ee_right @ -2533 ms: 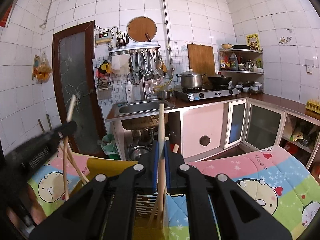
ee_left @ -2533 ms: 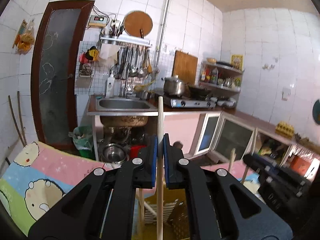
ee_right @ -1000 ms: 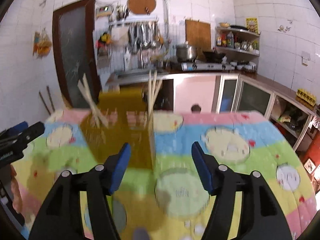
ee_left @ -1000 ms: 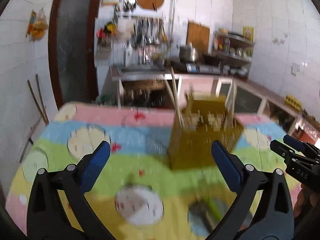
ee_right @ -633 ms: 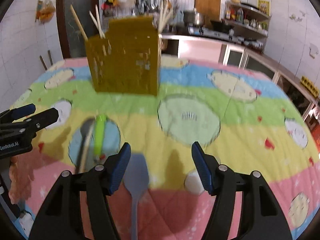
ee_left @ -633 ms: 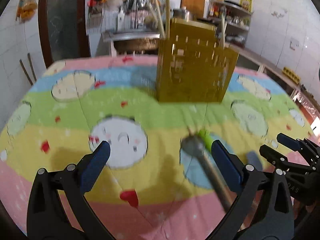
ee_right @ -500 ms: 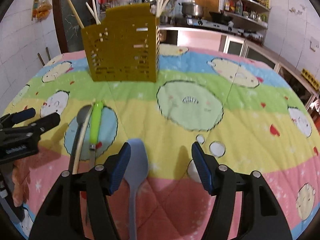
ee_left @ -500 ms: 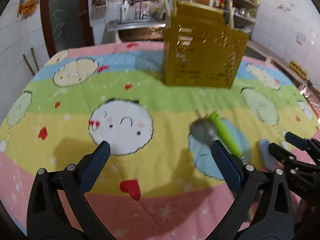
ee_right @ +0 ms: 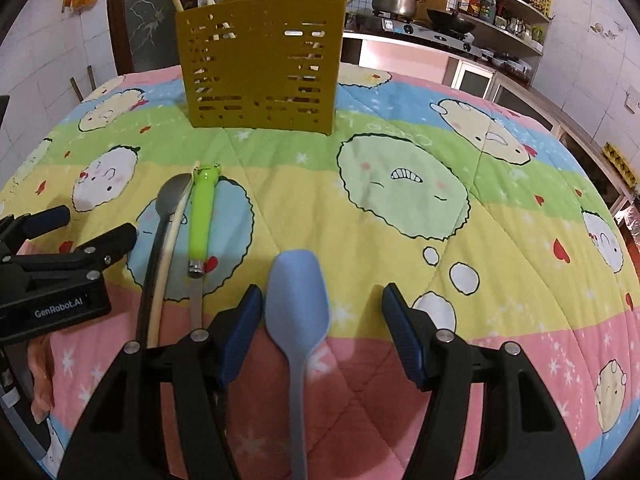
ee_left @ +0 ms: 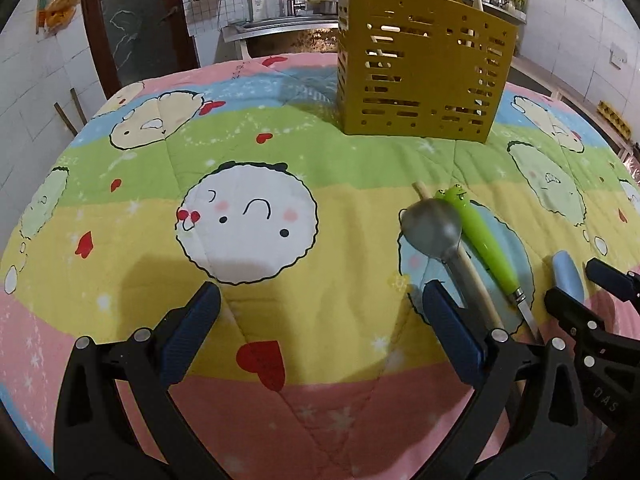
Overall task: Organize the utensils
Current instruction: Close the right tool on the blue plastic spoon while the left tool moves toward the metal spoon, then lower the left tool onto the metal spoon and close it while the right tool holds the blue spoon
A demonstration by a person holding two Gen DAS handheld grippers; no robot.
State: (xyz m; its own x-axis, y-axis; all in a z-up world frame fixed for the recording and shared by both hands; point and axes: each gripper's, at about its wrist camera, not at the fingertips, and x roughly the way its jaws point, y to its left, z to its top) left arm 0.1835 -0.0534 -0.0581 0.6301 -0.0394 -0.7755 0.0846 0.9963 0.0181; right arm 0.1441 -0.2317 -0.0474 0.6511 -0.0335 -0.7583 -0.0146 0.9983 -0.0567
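Both claws, left (ee_left: 320,320) and right (ee_right: 322,312), wide and empty; blue spatula (ee_right: 298,304) between right pads

A cartoon-print quilt (ee_right: 400,216) covers the table; behind, a pot (ee_right: 390,0) on a stove (ee_right: 424,30)

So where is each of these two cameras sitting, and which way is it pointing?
Left wrist: rides the left gripper, looking down at the quilt, metal spoon and green-handled knife; its open blue-padded fingers show.
Right wrist: rides the right gripper, looking down over the blue spatula; its open fingers show, with the person's hand lower left.
Shared: yellow utensil caddy, the utensils, each other's gripper.
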